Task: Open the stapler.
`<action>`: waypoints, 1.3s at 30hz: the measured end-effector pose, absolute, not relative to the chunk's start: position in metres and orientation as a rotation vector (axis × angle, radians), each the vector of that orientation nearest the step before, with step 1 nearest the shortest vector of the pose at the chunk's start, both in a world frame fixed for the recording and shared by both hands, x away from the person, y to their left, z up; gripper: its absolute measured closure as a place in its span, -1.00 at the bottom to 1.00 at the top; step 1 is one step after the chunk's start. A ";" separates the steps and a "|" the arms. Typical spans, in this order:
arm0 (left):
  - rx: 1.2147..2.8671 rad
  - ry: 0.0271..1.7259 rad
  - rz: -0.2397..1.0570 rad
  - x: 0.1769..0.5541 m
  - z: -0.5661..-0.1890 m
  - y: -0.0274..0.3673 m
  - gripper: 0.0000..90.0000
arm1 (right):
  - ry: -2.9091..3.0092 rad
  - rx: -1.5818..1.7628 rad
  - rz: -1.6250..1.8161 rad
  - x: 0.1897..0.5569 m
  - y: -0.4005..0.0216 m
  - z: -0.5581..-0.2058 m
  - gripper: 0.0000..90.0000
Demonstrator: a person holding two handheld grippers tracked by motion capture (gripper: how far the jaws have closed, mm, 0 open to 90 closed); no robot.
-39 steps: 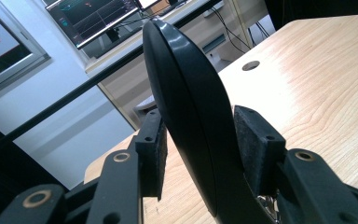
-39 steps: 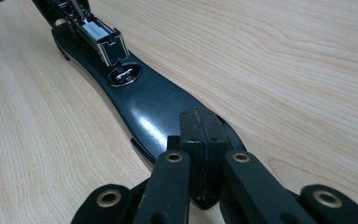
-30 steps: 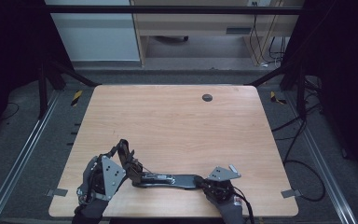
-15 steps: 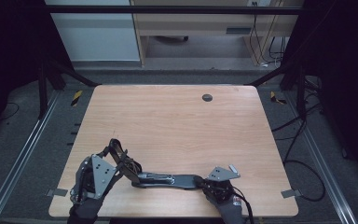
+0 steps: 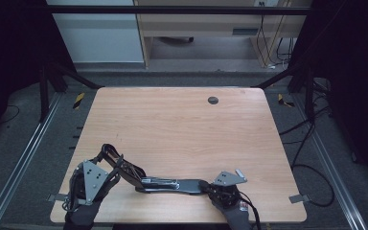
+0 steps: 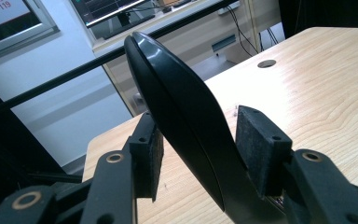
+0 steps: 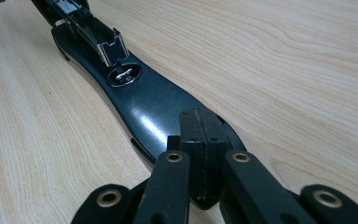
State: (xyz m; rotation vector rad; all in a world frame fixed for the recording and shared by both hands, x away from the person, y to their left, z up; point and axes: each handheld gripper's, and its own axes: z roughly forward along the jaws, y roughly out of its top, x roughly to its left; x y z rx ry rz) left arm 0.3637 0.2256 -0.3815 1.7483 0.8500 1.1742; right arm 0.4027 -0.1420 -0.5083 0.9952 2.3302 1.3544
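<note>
A black stapler (image 5: 172,184) lies opened out near the table's front edge, its metal magazine (image 7: 107,44) bared along the base (image 7: 135,98). Its curved top lid (image 6: 177,93) stands up between the pads (image 6: 261,149) of my left gripper (image 6: 200,144), which touch it on both sides. Those jaws have just been opening a little, with the lid still between them. In the high view the left gripper (image 5: 117,160) is at the stapler's left end. My right gripper (image 7: 203,126) is shut, pads together, tips on the base's near end (image 5: 203,184).
The wooden table (image 5: 182,129) has a round cable hole (image 5: 212,100) at the back. Metal frame rails run along both sides, and cables (image 5: 311,134) trail on the floor at the right. A desk and a white panel stand behind the table.
My left gripper has shifted left along the front edge, drawing the stapler's lid back with it. The right gripper and the base have stayed put.
</note>
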 end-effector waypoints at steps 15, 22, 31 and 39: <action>1.717 0.897 1.148 0.364 -0.386 0.241 0.11 | 2.329 0.994 1.355 0.403 -0.142 -0.508 1.00; 1.707 0.901 1.146 0.363 -0.389 0.245 0.09 | 2.329 0.992 1.355 0.403 -0.142 -0.508 1.00; 1.680 0.919 1.135 0.360 -0.393 0.253 0.06 | 2.328 0.990 1.355 0.403 -0.142 -0.508 1.00; 1.658 0.932 1.126 0.359 -0.397 0.258 0.04 | 2.329 0.995 1.354 0.403 -0.141 -0.508 1.00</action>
